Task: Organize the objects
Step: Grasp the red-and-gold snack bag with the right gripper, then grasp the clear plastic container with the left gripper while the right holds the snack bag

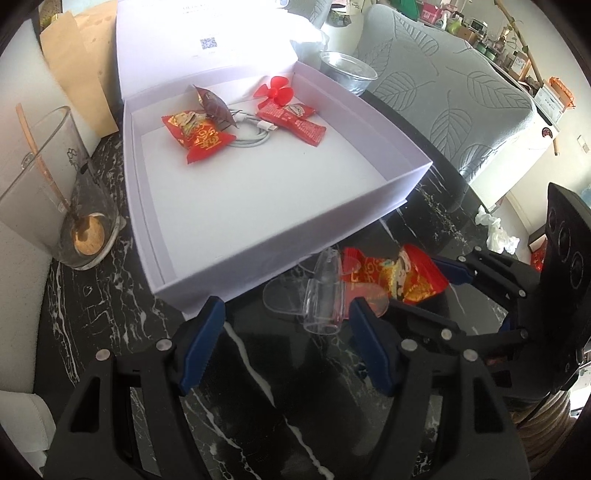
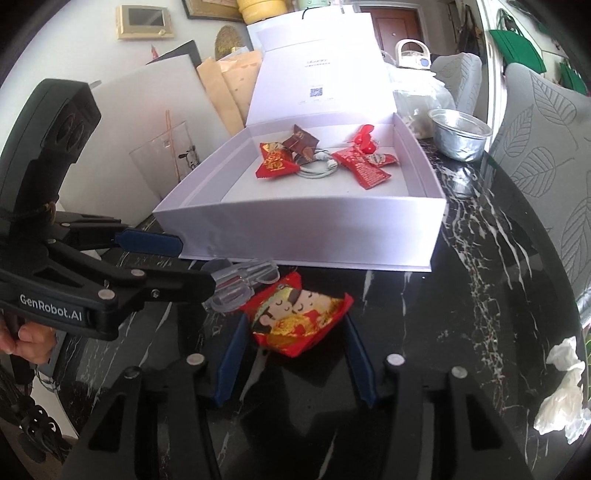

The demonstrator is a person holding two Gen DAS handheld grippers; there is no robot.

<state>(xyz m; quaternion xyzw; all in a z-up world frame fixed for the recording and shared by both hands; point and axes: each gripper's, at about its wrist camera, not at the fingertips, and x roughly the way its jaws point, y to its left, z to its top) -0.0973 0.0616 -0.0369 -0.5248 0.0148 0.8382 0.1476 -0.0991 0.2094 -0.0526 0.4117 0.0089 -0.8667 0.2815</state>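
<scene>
Both handheld black plastic grippers, left gripper [image 1: 286, 345] and right gripper [image 2: 293, 360], carry blue ribbed finger pads [image 2: 231, 360], silver round rivets, and white "GenRobot.AI" lettering [image 2: 51, 314].

— Lived-in home, by the look of things: black marble table [image 2: 480, 258], leaf-patterned grey chair covers [image 1: 443, 92], framed pictures [image 2: 146, 22] on the wall.

— Agreed. Wooden entrance door [image 2: 393, 27] at the back, green bags [image 2: 517, 51] hanging up, used glass with a spoon [image 1: 55, 184], foil bowl [image 2: 460, 134], crumpled tissues [image 2: 561, 391].
</scene>
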